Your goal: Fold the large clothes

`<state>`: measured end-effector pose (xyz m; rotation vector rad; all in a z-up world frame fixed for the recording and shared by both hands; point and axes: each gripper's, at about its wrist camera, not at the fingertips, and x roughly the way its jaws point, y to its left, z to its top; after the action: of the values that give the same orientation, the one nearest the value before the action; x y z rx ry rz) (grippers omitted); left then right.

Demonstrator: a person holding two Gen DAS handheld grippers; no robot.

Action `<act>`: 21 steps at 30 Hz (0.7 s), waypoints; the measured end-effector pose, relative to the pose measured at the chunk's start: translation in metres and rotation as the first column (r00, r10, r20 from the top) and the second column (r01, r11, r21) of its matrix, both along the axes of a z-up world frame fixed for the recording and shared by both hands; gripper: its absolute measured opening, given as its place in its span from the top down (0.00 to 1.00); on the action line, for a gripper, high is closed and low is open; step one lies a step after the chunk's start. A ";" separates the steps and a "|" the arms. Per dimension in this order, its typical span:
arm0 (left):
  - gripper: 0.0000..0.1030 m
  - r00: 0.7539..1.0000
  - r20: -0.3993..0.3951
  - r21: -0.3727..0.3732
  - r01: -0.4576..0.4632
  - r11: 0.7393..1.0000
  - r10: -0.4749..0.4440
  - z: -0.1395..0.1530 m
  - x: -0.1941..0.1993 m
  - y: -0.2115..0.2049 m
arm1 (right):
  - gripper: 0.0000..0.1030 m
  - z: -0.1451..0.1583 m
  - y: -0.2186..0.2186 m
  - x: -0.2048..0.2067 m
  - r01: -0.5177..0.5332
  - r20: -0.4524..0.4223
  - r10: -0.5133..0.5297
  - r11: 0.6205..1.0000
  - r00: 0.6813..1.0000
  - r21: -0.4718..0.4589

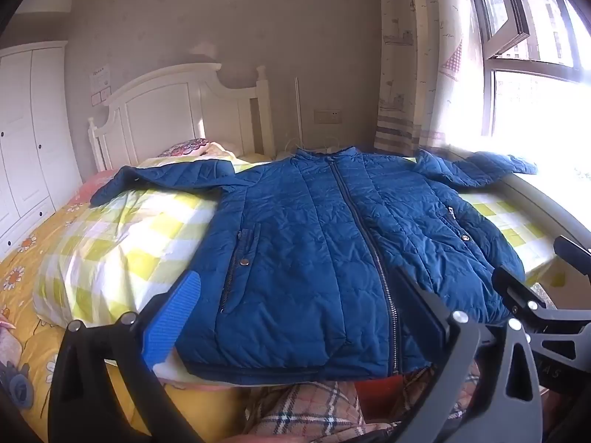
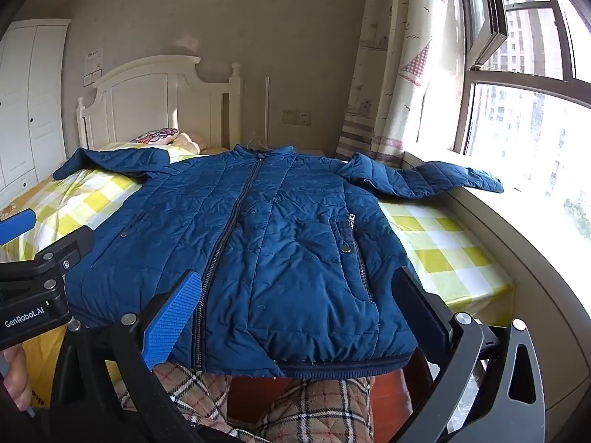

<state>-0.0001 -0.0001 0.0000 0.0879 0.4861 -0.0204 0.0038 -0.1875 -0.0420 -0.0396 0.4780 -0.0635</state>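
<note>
- A blue quilted jacket (image 1: 332, 243) lies front-up and zipped on the bed (image 1: 110, 243), spread over a yellow and white checked quilt (image 2: 436, 243); its collar is at the 12 o'clock end and its hem at the 6 o'clock end.
- The zip (image 2: 236, 221) runs the full length of the jacket, from collar to hem.
- One sleeve (image 2: 110, 158) reaches out toward 10 o'clock across the quilt; the other sleeve (image 2: 443, 177) reaches toward 2 o'clock, its cuff resting on the window sill (image 2: 517, 221).
- The left gripper (image 1: 295, 313) hangs over the hem with jaws spread wide and nothing between the pads; the jacket extends from it toward 12 o'clock. Its blue pad (image 1: 170, 317) sits at 9 o'clock of the jacket's lower pocket area.
- The right gripper (image 2: 295, 310) is likewise spread wide and holds nothing, above the hem just right of the zip; the jacket body lies from 12 to 10 o'clock of it.
- Neither gripper can be confirmed as touching the fabric.
- A white headboard (image 1: 177, 110) stands at 12 o'clock beyond the collar, a patterned pillow (image 2: 159, 136) before it.
- Plaid trousers (image 2: 314, 406) on the person's legs show at 6 o'clock, below the hem.
</note>
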 end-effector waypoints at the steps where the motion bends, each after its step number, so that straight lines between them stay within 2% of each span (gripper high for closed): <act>1: 0.02 1.000 0.003 0.001 0.000 1.000 0.000 0.000 0.000 0.000 | 0.04 0.000 0.000 0.000 -0.001 -0.001 0.001 1.000 1.000 0.000; 21: 0.02 1.000 -0.006 -0.010 -0.001 1.000 0.001 -0.001 0.002 0.002 | 0.04 -0.003 0.002 0.000 -0.005 -0.001 0.005 1.000 1.000 0.005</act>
<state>0.0017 0.0021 -0.0012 0.0781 0.4915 -0.0223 0.0036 -0.1856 -0.0448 -0.0364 0.4795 -0.0570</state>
